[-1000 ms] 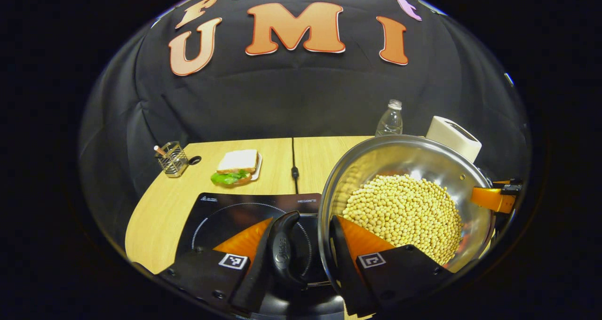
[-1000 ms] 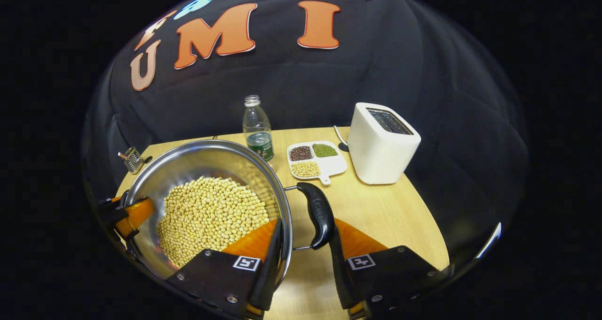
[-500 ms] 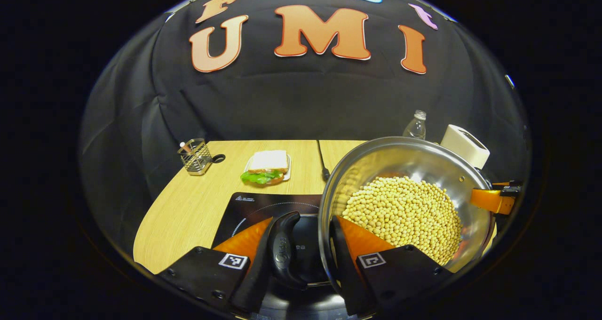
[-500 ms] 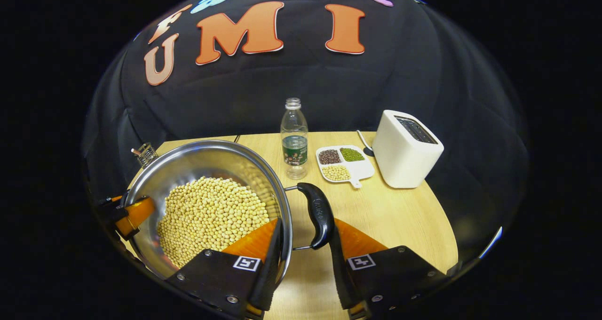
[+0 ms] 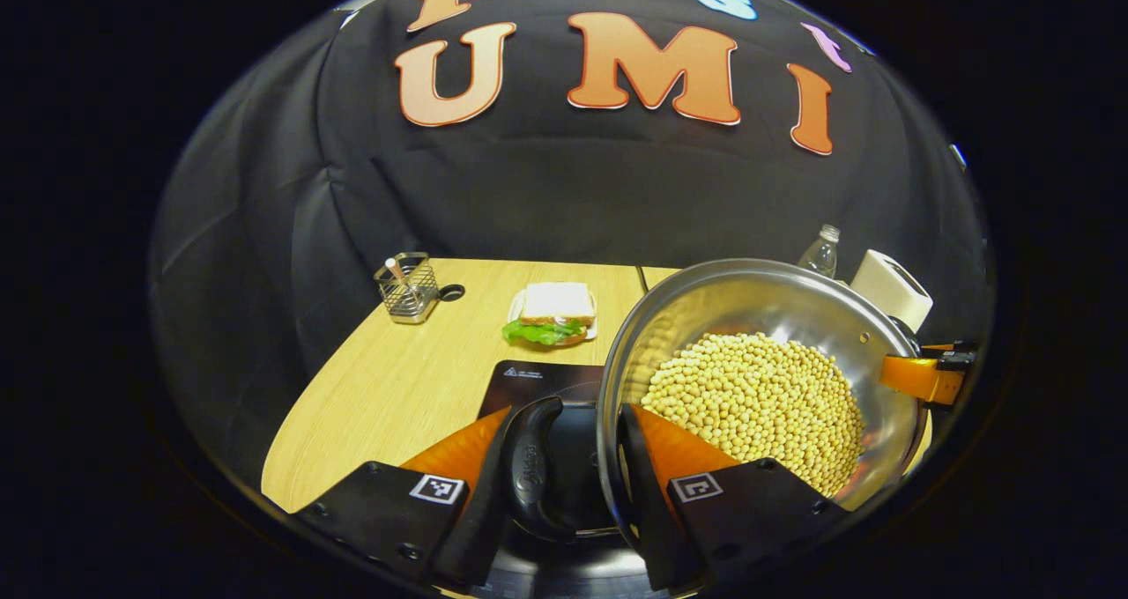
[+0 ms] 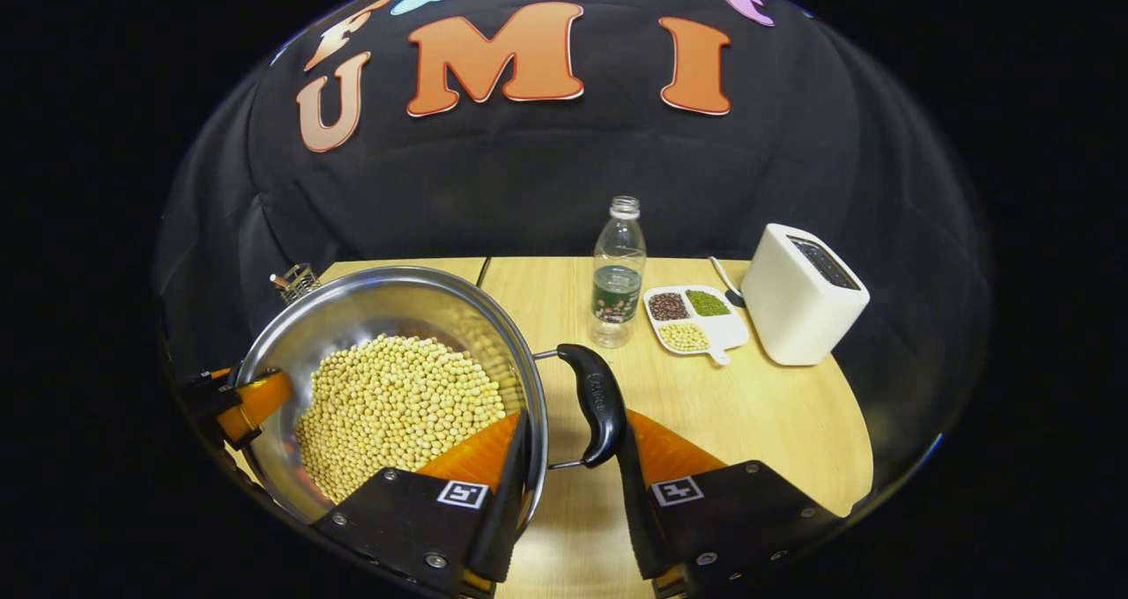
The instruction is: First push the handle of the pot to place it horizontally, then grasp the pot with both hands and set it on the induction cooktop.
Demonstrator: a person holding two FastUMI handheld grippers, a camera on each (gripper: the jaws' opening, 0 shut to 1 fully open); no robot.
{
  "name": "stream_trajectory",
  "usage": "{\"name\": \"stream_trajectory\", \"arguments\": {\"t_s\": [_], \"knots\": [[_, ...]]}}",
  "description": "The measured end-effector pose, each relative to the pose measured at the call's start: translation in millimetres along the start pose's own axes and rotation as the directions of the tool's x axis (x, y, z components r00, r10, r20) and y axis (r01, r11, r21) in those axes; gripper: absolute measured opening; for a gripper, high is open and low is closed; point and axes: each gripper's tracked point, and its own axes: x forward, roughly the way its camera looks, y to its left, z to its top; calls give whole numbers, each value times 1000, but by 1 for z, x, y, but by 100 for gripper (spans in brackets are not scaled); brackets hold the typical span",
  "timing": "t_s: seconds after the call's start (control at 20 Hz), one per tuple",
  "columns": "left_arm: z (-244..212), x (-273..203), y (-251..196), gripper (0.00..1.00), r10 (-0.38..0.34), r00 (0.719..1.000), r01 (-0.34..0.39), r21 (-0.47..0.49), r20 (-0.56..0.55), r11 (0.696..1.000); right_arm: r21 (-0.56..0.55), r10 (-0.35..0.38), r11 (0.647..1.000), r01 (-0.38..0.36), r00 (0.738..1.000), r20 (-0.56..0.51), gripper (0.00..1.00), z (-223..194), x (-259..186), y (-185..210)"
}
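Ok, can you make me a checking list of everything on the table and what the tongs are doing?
Surface: light wooden table.
Job's things: shiny steel pot full of yellow beans; black induction cooktop beside and under it.
Clutter: sandwich with lettuce, wire holder, clear plastic bottle, white divided dish, white toaster.
Grippers: left tongs closed across the pot rim and left black handle; right tongs likewise at the right black handle.
Cables: nothing clearly seen.
Surroundings: black cloth wall.
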Motion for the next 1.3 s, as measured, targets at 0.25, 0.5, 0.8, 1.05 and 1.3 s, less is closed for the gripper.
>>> {"name": "stream_trajectory", "arguments": {"t_s": [0.25, 0.5, 0.8, 1.05, 1.3], "knots": [[-3, 1, 33, 71, 40, 999, -40, -11, -8, 999, -13, 35, 999, -35, 999, -11, 53, -5, 9, 30], [-7, 5, 68, 71, 82, 997, -82, -34, -15, 996, -31, 74, 997, -74, 997, -16, 48, -11, 25, 51], [-15, 15, 94, 73, 100, 994, -101, -49, -38, 994, -31, 95, 995, -97, 995, -36, 53, -13, 28, 47], [-26, 30, 94, 71, 87, 995, -90, -52, -56, 995, -41, 80, 996, -82, 996, -45, 53, -10, 24, 44], [-35, 39, 95, 71, 81, 994, -87, -79, -80, 993, -66, 75, 995, -78, 996, -54, 53, -11, 24, 46]]}}
